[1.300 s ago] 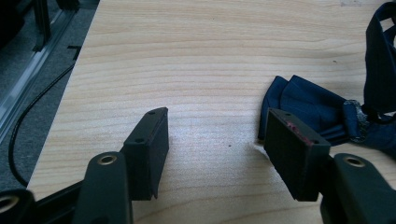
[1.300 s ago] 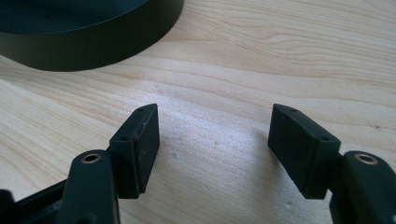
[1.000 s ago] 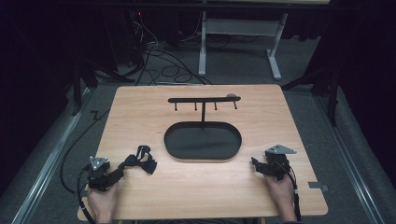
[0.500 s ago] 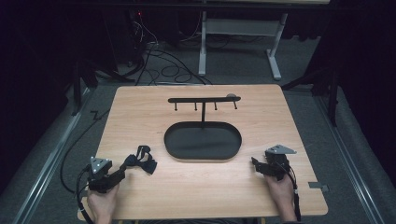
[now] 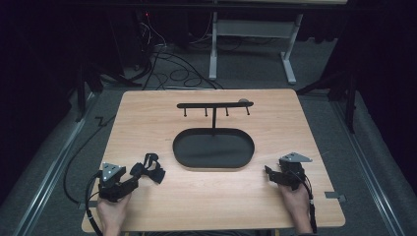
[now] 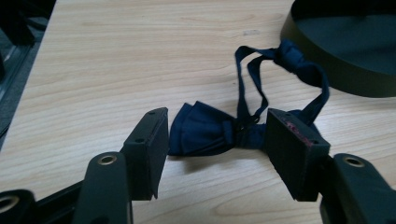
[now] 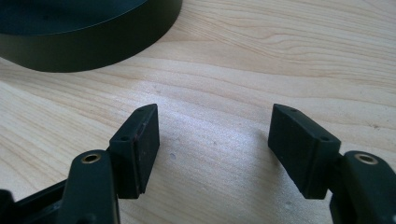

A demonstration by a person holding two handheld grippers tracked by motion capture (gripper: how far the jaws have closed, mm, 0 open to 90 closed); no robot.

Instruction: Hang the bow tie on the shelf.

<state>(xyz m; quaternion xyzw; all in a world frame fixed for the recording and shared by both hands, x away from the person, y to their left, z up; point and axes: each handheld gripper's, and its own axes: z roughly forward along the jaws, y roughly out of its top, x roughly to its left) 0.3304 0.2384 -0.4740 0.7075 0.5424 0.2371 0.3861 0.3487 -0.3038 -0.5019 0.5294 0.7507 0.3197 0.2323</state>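
A navy bow tie (image 6: 205,133) lies flat on the wooden table (image 5: 211,201), its strap loop (image 6: 280,58) curling toward a black oval tray (image 6: 336,74). My left gripper (image 6: 217,123) is open, one jaw on each side of the bow's near end, not closed on it. From above, the bow tie (image 5: 150,169) sits at the front left, right in front of the left gripper (image 5: 133,180). At the front right, my right gripper (image 5: 269,172) rests open on bare wood, and its own view (image 7: 215,116) shows nothing between the jaws.
The black oval tray (image 5: 214,168) occupies the table's middle, and its wall (image 7: 93,53) is close ahead of the right gripper. Behind it stands a black bar rack with several hooks (image 5: 215,104). Cables and a desk frame lie on the floor beyond.
The left gripper has edged slightly toward the bow tie. The right gripper and the bow tie have not moved.
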